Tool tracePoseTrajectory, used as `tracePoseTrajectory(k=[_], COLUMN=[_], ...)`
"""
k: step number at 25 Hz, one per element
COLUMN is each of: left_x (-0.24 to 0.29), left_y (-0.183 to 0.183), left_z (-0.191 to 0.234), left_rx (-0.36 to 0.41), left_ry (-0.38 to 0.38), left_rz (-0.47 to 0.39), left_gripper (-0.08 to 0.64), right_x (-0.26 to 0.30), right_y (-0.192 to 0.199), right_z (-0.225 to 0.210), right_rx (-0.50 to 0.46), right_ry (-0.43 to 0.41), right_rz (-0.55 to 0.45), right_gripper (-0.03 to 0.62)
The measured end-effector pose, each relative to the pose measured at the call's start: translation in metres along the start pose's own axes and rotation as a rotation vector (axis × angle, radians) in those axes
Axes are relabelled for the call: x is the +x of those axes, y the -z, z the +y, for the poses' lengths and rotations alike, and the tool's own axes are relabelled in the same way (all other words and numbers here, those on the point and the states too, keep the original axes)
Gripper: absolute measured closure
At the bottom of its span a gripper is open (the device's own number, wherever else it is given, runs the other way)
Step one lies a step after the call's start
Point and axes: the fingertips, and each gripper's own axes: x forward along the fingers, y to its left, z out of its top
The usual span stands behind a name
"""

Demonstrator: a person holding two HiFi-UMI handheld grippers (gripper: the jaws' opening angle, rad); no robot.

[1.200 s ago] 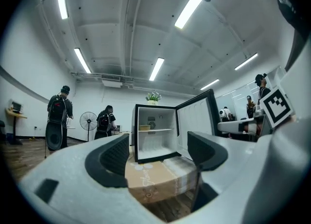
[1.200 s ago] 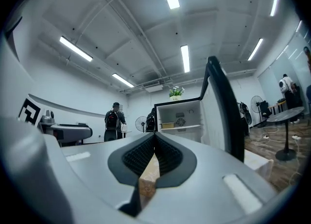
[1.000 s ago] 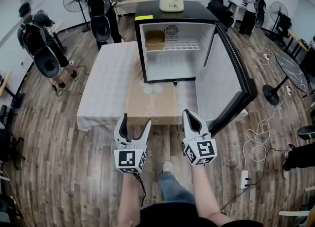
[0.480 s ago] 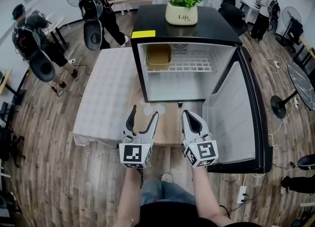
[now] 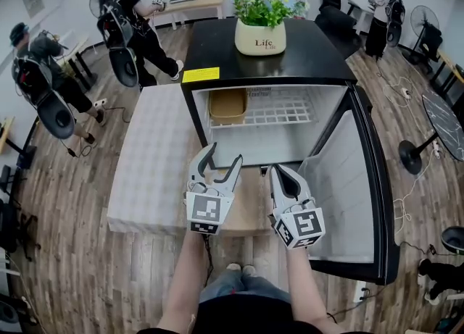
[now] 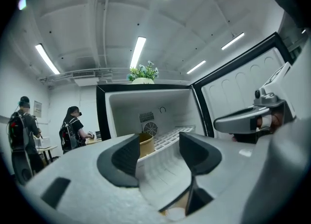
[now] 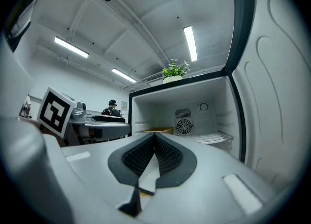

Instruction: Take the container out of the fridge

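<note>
- left gripper (image 5: 223, 155): jaws spread, nothing between them, tips just short of the fridge (image 5: 326, 57) mouth
- right gripper (image 5: 281, 172): jaws pressed together, empty, just beside the left one; open door (image 5: 348, 180) to its right
- container (image 5: 228, 106): inside the fridge, on the wire shelf (image 5: 286, 111), ahead of the left jaws and well beyond them, near the back wall
- handling (a guess): tan open tub, looks like paper, so probably light, thin-walled and easy to crush; pinch the near rim wall gently and keep it level

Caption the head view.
Open left gripper, shut right gripper hover before open black mini-fridge holding a tan open-topped container.
</note>
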Motion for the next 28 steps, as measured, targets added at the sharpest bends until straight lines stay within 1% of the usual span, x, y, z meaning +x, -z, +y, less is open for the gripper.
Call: tracePoseTrajectory(k=[3, 5, 8, 11, 13, 18, 20, 24, 28], left_x=[0.024, 0.039, 0.058, 0.075, 0.083, 0.096, 0.100, 0.108, 0.118], left_y=[0.002, 0.007, 0.013, 0.018, 0.023, 0.037, 0.041, 0.047, 0.053], left_z=[0.007, 0.010, 0.016, 0.019, 0.021, 0.025, 0.025, 0.026, 0.035], left_rx=[0.054, 0.108, 0.213, 0.328, 0.412, 0.651, 0.735, 0.850, 0.947], left_ry=[0.042, 0.072, 0.091, 0.100, 0.088, 0.021, 0.008, 0.000, -0.043], left_rz=[0.055, 0.100, 0.162, 0.238, 0.297, 0.445, 0.497, 0.590, 0.669], left_gripper=[0.316, 0.322, 0.344, 0.348, 0.348, 0.354, 0.374, 0.376, 0.376], right_x=[0.008, 0.013, 0.021, 0.027, 0.029, 0.032, 0.033, 0.031, 0.028], right_y=[-0.002, -0.001, 0.001, 0.002, 0.004, 0.006, 0.006, 0.006, 0.006], right_z=[-0.006, -0.006, -0.006, -0.008, -0.008, -0.008, -0.008, -0.008, -0.010], right_rx=[0.006, 0.008, 0.006, 0.009, 0.009, 0.012, 0.015, 0.019, 0.026], right_ry=[0.013, 0.015, 0.016, 0.022, 0.024, 0.026, 0.025, 0.022, 0.023], right_rz=[-0.001, 0.000, 0.008, 0.016, 0.022, 0.030, 0.030, 0.029, 0.027], right_gripper=[0.581, 0.581, 0.581, 0.581, 0.581, 0.581, 0.581, 0.581, 0.581])
